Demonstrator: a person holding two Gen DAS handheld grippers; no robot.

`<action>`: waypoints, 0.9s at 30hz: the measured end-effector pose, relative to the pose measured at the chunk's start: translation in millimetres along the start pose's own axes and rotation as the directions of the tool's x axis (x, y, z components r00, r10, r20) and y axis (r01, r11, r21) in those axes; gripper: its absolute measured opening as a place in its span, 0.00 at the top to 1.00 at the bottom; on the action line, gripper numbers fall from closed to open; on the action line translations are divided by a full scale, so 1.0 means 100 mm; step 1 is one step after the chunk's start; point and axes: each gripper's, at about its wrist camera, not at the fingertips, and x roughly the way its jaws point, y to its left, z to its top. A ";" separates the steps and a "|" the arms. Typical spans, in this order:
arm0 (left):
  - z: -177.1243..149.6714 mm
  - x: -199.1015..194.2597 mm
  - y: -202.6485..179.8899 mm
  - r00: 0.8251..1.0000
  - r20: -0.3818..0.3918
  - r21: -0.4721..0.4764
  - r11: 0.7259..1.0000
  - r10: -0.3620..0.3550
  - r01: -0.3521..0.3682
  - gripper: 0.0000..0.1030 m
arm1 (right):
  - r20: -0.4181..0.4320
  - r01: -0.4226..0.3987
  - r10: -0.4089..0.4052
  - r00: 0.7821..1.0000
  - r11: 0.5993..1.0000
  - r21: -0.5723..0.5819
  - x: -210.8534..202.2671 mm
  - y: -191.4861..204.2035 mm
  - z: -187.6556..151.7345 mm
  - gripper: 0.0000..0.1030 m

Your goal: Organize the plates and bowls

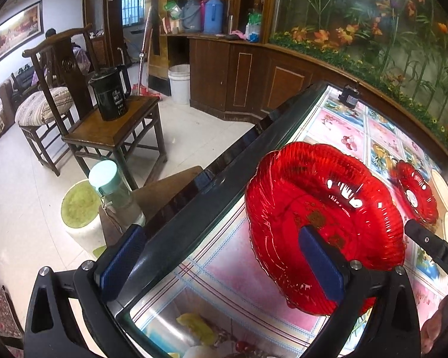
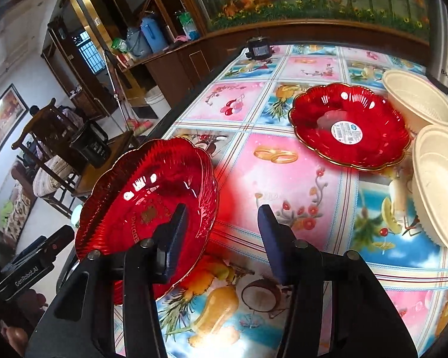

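A red glass plate [image 2: 146,197] with gold lettering lies near the table's left edge. My right gripper [image 2: 224,235] is open. Its left finger [image 2: 176,232] reaches over the plate's inside, its right finger [image 2: 270,238] hangs over the tablecloth, and the plate's near rim lies between them untouched. My left gripper [image 1: 222,262] stands wide open. One pad [image 1: 319,259] is over the same plate [image 1: 322,208] and the other [image 1: 125,262] is beyond the table edge. A second red plate [image 2: 349,128] with a white sticker sits farther back. Two cream bowls [image 2: 418,98] [image 2: 442,185] stand at the right.
The table [image 2: 283,161] has a glass top over a bright flowered cloth, with a dark rim [image 1: 194,191] on the left. A small black device [image 2: 258,49] sits at its far edge. Beside the table stand a bottle [image 1: 113,191], a stool and a chair with a black kettle [image 1: 110,92].
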 end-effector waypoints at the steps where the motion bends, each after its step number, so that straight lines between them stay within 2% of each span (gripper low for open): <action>1: 0.01 0.01 0.01 1.000 -0.006 -0.002 1.000 0.000 0.000 0.01 | -0.002 -0.001 0.001 1.000 1.000 -0.004 0.01 0.00 0.01 0.52; 10: 0.10 0.23 0.02 0.995 -0.095 -0.020 1.000 -0.018 0.016 0.01 | -0.044 -0.004 0.004 0.999 1.000 -0.002 0.13 0.06 0.07 0.52; 23: 0.08 0.42 -0.08 0.985 -0.171 0.003 1.000 -0.030 0.031 0.02 | -0.114 0.038 -0.035 0.993 0.999 0.027 0.38 0.03 0.10 0.52; 27: 0.07 0.46 -0.12 0.983 -0.180 0.014 1.000 -0.020 0.023 0.12 | -0.126 0.030 -0.023 0.992 0.998 0.047 0.43 0.00 0.11 0.52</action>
